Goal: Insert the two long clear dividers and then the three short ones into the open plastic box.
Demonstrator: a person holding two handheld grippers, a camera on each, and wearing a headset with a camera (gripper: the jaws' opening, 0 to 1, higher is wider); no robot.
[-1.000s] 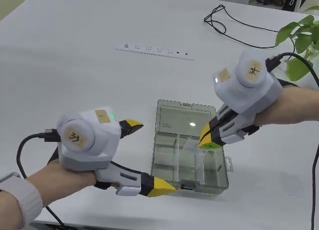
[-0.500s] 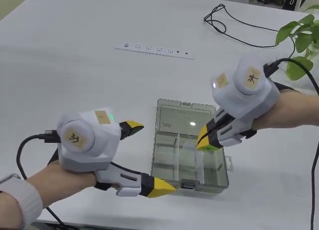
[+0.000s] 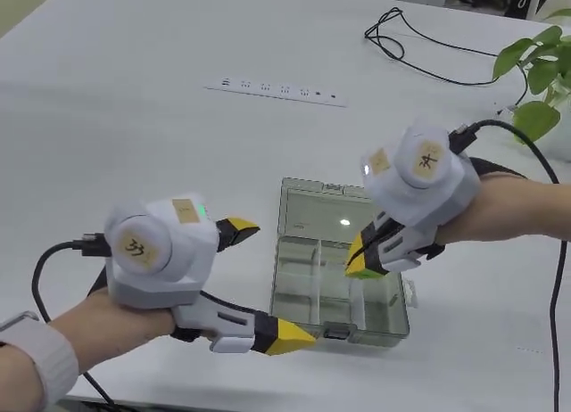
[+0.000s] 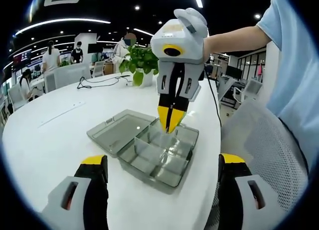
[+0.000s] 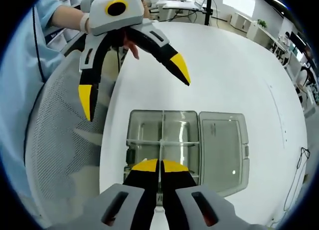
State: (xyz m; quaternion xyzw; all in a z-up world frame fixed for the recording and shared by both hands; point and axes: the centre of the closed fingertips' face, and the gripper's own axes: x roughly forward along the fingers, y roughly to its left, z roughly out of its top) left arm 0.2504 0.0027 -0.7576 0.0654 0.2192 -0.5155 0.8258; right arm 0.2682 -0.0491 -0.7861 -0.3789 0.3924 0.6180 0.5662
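Clear plastic box lies directly beneath the right gripper, jaws together.

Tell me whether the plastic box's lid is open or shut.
Open. The clear grey-green plastic box has its hinged lid folded flat back on the white table, exposing the divided compartments.

The white table carries an open plastic box, power strip, black cable.

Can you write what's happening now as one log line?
right gripper: shut on divider, over box | left gripper: open, beside box
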